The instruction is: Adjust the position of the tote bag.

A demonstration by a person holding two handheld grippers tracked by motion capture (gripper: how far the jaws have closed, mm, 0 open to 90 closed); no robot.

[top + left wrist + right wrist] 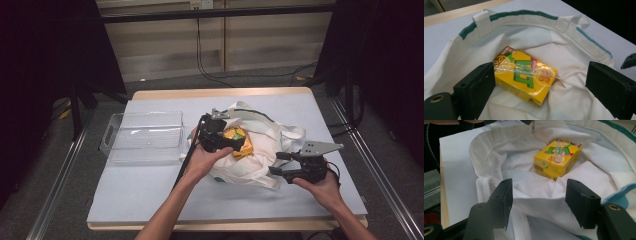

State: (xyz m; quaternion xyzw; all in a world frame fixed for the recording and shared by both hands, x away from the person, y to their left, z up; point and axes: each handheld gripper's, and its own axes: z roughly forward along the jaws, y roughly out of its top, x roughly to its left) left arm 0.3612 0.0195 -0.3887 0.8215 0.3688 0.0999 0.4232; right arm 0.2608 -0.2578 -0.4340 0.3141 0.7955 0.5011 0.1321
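Observation:
A yellow drink carton (239,136) (524,73) (557,160) with green lettering lies flat inside an open white tote bag (260,150) (529,37) (506,152) at the middle of the table. My left gripper (234,143) (539,85) reaches into the bag and stands open. One jaw sits against the carton's end and the other is well apart from it. My right gripper (276,163) (539,197) is at the bag's right edge, open, with loose bag cloth lying between and under its jaws. A wrapped straw is stuck to the carton's face.
A clear plastic tray (145,132) stands empty to the left of the bag on the pale blue mat (150,190). The bag's handles trail toward the right. Dark curtains flank the table, and cables lie on the floor behind it.

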